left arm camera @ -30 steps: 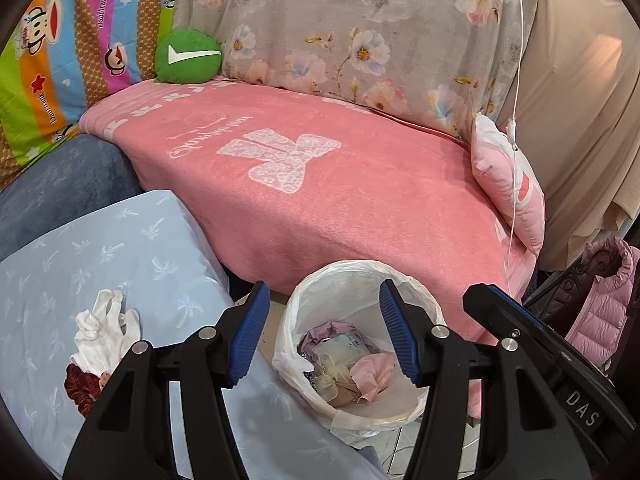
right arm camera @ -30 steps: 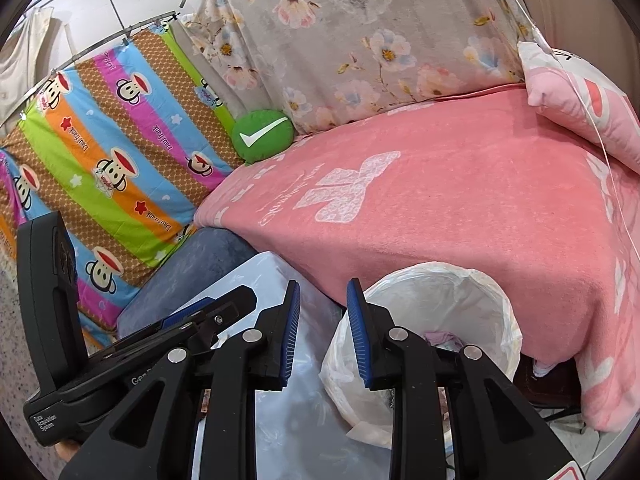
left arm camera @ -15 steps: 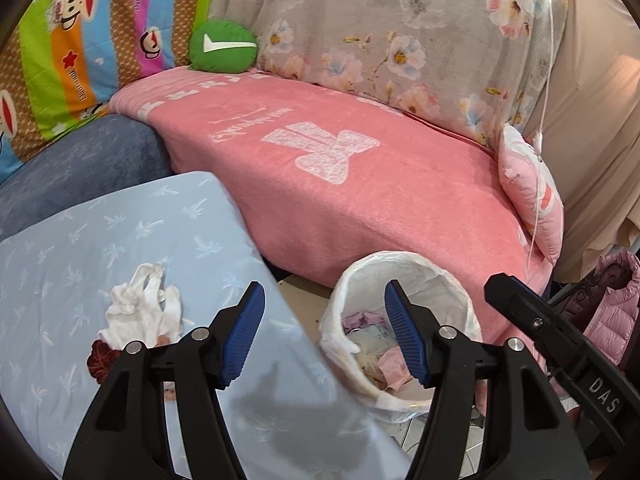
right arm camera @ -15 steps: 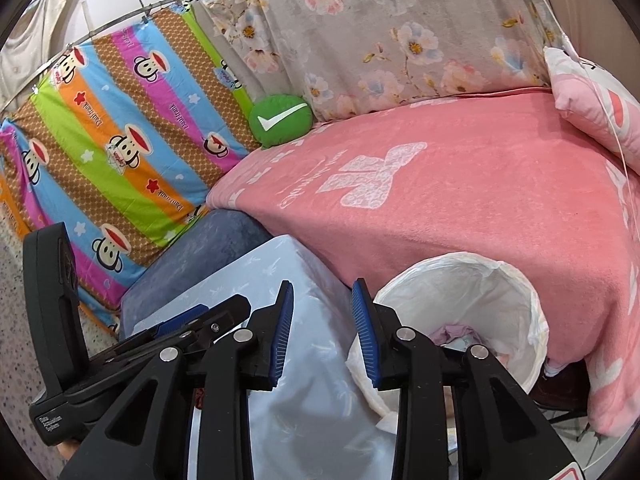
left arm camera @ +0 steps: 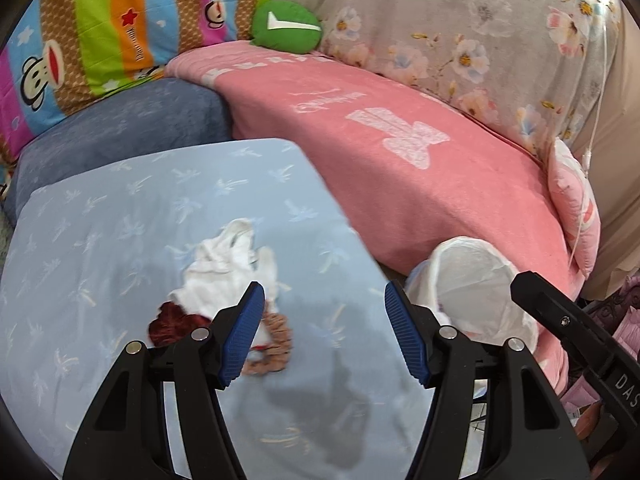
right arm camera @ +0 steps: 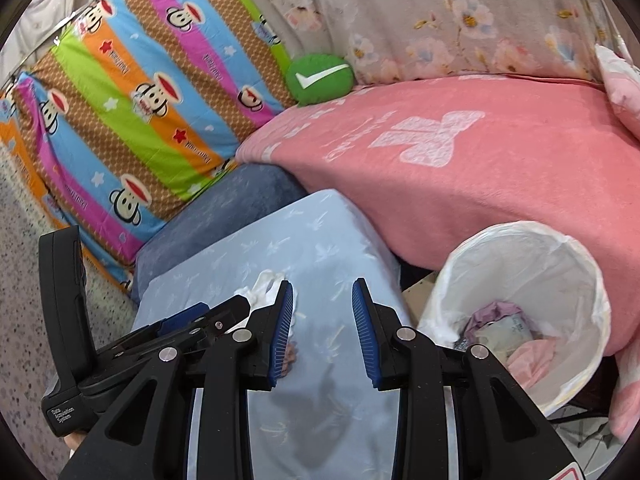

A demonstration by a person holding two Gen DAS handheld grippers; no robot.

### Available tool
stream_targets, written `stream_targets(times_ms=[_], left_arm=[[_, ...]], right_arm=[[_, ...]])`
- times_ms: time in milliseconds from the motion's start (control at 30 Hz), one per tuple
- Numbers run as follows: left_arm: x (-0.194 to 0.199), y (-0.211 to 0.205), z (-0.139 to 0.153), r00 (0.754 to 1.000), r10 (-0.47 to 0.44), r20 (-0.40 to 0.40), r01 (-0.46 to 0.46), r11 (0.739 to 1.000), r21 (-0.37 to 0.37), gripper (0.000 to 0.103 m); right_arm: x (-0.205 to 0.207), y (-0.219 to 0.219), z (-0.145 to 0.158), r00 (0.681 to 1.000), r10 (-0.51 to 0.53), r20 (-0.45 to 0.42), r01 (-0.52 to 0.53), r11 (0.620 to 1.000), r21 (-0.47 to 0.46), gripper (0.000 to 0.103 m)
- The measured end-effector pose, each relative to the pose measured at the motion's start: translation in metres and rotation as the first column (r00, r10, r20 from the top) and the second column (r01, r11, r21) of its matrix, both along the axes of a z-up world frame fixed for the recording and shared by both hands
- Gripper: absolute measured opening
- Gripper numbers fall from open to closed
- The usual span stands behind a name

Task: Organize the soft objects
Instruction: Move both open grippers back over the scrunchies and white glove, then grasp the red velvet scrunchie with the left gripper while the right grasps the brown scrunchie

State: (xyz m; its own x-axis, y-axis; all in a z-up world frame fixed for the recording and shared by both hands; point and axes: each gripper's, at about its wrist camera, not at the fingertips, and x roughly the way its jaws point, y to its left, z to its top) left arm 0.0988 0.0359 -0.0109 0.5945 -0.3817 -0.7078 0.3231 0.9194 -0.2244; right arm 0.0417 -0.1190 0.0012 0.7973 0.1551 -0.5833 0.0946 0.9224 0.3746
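A crumpled white cloth [left arm camera: 228,264] lies on the light blue cushion [left arm camera: 120,216], with a dark red scrunchie [left arm camera: 174,320] and a brown scrunchie [left arm camera: 272,344] beside it. My left gripper [left arm camera: 324,336] hovers open just right of that pile, holding nothing. My right gripper [right arm camera: 322,332] is open and empty over the same cushion [right arm camera: 320,248]; the white cloth [right arm camera: 262,286] peeks out past its left finger. A white-lined bin [right arm camera: 560,264] holding several soft items stands to the right. It also shows in the left wrist view as the bin [left arm camera: 476,264].
A pink blanket [left arm camera: 400,152] covers the sofa behind, with a green round cushion [left arm camera: 286,28], a floral cover [left arm camera: 460,20] and a small pink pillow [left arm camera: 576,204]. A dark blue cushion [left arm camera: 120,128] and striped monkey-print fabric [right arm camera: 132,92] lie at left.
Both grippers have swung left, away from the bin and over the blue cushion. The cloth and scrunchie pile now sits close to the left gripper. The right gripper's jaws have spread wider.
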Motion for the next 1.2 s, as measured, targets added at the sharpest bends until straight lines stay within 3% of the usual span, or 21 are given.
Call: stream_targets(times_ms=[167, 533, 967, 1200], left_arm=[[0.006, 0.037, -0.020, 0.995, 0.087, -0.041, -0.086, 0.996, 0.016, 0.070], [0.020, 0.087, -0.068, 0.969, 0.211, -0.128, -0.202, 0.976, 0.082, 0.070], [0.036, 0.104, -0.105, 0.954, 0.227, -0.197, -0.213, 0.973, 0.089, 0.069], [0.036, 0.099, -0.110, 0.959, 0.205, -0.198, -0.193, 0.978, 0.082, 0.059]], right_arm=[[0.015, 0.031, -0.020, 0.998, 0.050, -0.046, -0.050, 0.999, -0.003, 0.031], [0.053, 0.088, -0.081, 0.975, 0.139, -0.174, -0.143, 0.990, -0.013, 0.031], [0.092, 0.108, -0.131, 0.949, 0.147, -0.279, -0.160, 0.987, -0.023, 0.031], [0.101, 0.112, -0.145, 0.940, 0.149, -0.307, -0.163, 0.986, -0.022, 0.031]])
